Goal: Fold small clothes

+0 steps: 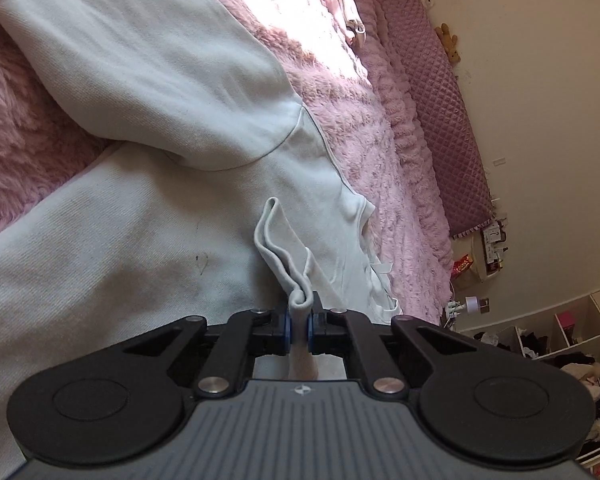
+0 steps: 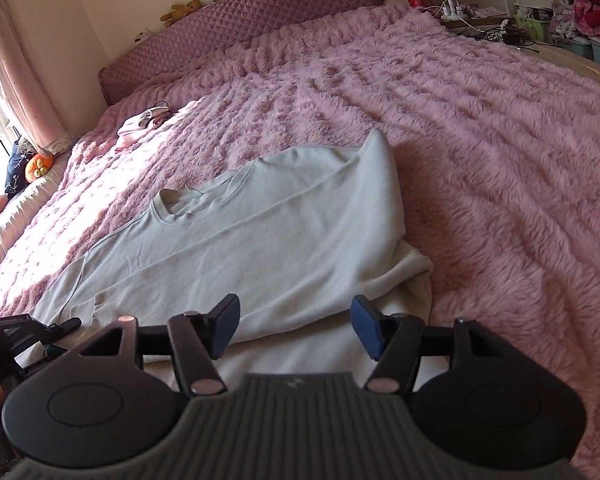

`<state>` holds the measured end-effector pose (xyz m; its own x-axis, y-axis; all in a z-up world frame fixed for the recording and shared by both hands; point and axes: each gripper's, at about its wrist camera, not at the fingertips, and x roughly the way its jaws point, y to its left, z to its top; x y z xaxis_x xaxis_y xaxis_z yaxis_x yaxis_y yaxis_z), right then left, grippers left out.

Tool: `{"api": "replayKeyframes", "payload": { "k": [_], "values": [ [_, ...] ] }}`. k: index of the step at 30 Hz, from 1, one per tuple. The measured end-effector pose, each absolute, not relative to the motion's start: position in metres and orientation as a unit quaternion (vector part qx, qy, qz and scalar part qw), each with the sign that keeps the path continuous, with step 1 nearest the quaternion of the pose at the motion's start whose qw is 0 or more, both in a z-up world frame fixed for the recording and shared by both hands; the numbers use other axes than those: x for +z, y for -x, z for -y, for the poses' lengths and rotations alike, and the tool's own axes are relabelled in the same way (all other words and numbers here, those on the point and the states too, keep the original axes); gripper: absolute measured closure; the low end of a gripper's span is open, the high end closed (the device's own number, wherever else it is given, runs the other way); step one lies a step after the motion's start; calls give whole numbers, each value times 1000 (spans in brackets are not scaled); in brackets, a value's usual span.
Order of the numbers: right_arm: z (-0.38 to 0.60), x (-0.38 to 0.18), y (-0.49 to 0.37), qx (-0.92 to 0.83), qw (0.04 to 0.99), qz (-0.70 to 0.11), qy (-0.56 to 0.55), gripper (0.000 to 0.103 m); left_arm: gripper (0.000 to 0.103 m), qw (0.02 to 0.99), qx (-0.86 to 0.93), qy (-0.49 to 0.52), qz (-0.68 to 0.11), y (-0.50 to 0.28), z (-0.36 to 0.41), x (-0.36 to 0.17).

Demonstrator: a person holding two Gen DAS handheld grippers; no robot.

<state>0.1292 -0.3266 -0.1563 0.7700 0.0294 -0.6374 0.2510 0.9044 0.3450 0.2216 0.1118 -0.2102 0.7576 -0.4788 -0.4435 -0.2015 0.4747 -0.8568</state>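
Left claw point(image 1: 298, 326) pinched sweatshirt point(image 2: 236, 240) cuff; right claw point(image 2: 294, 330) wide open, empty. Risk: thin pinch slips, fold collapses.

1. The left gripper point(image 1: 299, 326) is showing black linkage arms, silver pivot screws, blue finger pads point(image 1: 286, 328) and a grey ribbed body with a small star emblem.
2. The right gripper point(image 2: 294, 330) is showing the same black arms, round black discs and dark blue pads point(image 2: 365, 330).
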Motion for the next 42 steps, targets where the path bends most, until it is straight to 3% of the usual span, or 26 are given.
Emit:
{"api": "replayKeyframes", "payload": {
  "k": [8,15,18,23,25,31,42],
  "values": [
    [327,-156,-132,-72,917,-336,-203,41,96,842,-112,483,-213,-193,-137,-155],
    [311,-167,-140,-125,915,-376,-69,40,96,821,-78,473,-310,-211,-151,-203],
    [315,-170,-143,-143,908,-389,-52,40,87,803,-72,483,-341,-206,-156,-216],
    [315,-156,-143,-133,916,-370,-77,39,49,820,-70,463,-329,-181,-171,-196],
    [301,-149,-145,-119,922,-362,-68,35,41,837,-66,444,-312,-168,-183,-181],
    [251,-143,-154,-47,928,-363,-65,33,36,851,1,445,-280,-130,-251,-167],
    [182,-148,-157,20,921,-388,-37,33,33,805,187,532,-184,-85,-394,-195]
  ]
}}
